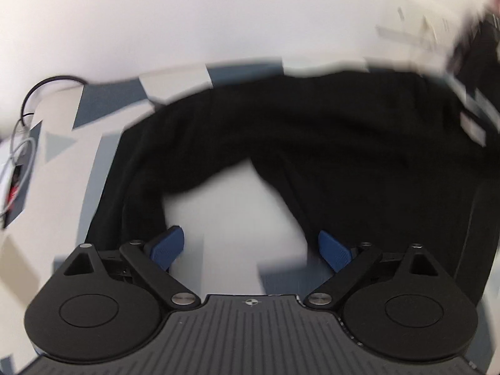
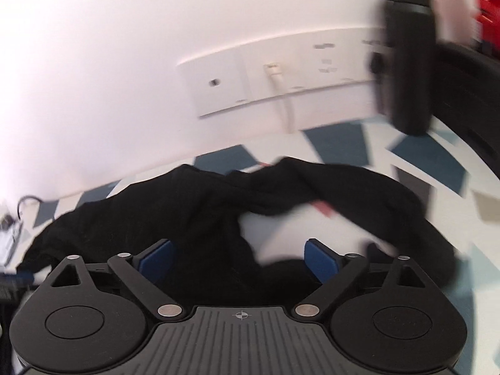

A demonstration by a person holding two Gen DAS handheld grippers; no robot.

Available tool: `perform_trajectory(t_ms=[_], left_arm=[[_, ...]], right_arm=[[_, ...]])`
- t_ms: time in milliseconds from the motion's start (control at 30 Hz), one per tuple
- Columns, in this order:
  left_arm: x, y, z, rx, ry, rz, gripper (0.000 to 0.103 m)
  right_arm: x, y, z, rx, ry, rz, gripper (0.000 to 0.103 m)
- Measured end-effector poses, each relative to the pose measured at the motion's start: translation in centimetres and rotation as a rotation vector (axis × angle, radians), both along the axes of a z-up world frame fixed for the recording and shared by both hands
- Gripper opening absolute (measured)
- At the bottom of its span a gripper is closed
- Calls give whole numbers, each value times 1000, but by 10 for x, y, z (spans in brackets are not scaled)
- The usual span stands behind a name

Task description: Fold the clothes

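Observation:
A black garment (image 1: 312, 131) lies crumpled on a table covered with a white, blue and grey patterned cloth (image 1: 62, 168). In the left wrist view my left gripper (image 1: 251, 250) is open just above the table, its blue pads (image 1: 165, 247) wide apart at the garment's near edge, with bare cloth between them. In the right wrist view the same garment (image 2: 218, 206) spreads in front of my right gripper (image 2: 239, 262), which is open, with dark fabric lying between and under its blue pads (image 2: 320, 262). Both views are blurred by motion.
A tall black bottle (image 2: 406, 53) stands at the back right of the table. A white wall panel with sockets and a cable (image 2: 281, 75) is behind. Wires (image 1: 22, 143) lie at the table's left edge. Something red (image 2: 487, 3) is at the far right.

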State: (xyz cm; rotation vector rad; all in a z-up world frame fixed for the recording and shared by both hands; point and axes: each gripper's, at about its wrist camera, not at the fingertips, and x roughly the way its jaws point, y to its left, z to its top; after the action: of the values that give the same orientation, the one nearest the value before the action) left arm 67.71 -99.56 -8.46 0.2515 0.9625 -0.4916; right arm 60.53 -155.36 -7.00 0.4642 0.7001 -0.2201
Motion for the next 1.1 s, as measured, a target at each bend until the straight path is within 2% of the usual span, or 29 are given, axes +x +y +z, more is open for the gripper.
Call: perform_trajectory(t_ms=[133,300,367,433,467,500,567,633,700,733,767,833,967,1033,1100], left_arm=[[-44,8,7,-20,83,30,95],[-89,11,27,-101,145,102,95],[-107,11,37,-120,127,100,95],[-124,12,49,-134,64,101,86],[-130,11,54,-128,19,111,81],[-135,10,58,-124,-17,122,81],[-135,5,60,-140,-30,141,80],[-126,-4,48,-163,26,165,79],[-117,-15,34,-167,72,185,71],[-114,-25,27,-136,78,186,69],[-113,-33,21,-106,79,180,67],[-113,-44,13,-72,69,184,67],[-111,-53,8,-60,54,219,68],[-112,-56,6,-26,22,224,52],[-114,-55,6,-28,6,204,29]], right_arm=[[-73,-30,8,70,45,-82,91],[-146,-51,21,76,122,-117,93],[-169,-57,25,76,120,-121,93],[-188,-61,22,61,105,-101,91],[-190,-61,20,51,110,-88,86],[-187,-61,17,33,123,-57,78],[-173,-52,11,-12,116,14,72],[-155,-42,7,-46,86,84,70],[-129,-29,3,-68,58,153,64],[-116,-22,2,-84,52,184,62],[-104,-16,2,-103,51,211,56],[-78,-6,1,-182,49,259,50],[-31,-2,-7,-312,64,288,58],[-12,-3,-14,-354,84,288,59],[2,-3,-20,-378,101,298,57]])
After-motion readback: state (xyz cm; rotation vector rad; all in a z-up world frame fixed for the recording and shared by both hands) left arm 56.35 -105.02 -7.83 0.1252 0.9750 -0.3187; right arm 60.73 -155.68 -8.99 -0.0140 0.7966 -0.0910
